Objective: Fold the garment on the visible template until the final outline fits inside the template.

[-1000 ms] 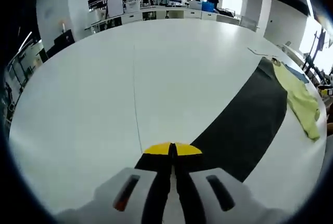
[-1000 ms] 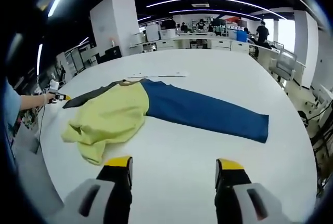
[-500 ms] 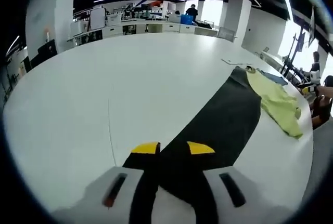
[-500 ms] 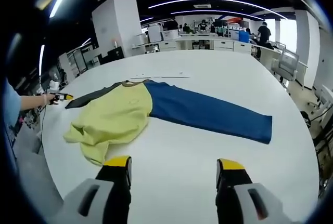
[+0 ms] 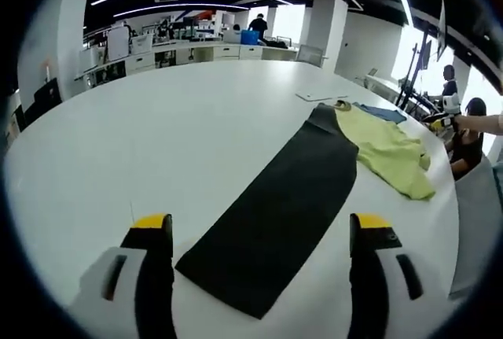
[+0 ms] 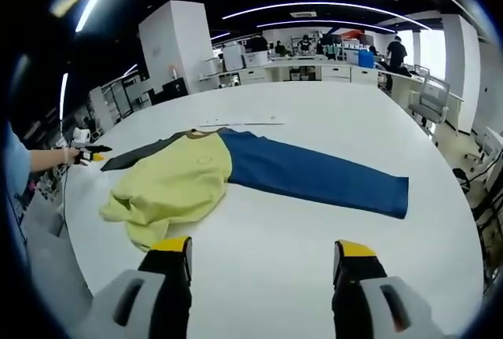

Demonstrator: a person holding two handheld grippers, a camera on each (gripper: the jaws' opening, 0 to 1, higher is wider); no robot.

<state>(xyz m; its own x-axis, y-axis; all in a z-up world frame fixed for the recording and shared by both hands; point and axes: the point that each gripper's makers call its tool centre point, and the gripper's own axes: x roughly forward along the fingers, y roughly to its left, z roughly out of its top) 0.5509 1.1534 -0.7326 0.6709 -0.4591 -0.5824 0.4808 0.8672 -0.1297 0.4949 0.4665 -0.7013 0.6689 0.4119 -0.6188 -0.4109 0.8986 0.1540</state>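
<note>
Garment (image 6: 236,170): flat on white tabletop (image 6: 330,111), black sleeve (image 5: 275,205) and blue sleeve (image 6: 314,174) outstretched, yellow body (image 6: 173,189) bunched. Left claw (image 5: 259,233) and right claw (image 6: 259,252) spread, empty. Risk: bunched body likely folds crooked, overrunning template

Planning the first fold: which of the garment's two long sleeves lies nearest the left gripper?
The black sleeve. Its end lies between the open left gripper fingers, whereas the blue sleeve stretches out beyond the yellow body.

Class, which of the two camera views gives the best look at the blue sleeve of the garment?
The right gripper view: the blue sleeve lies flat across the white table, seen whole from the yellow body to the cuff. The left gripper view shows just a blue sliver beyond the yellow body.
</note>
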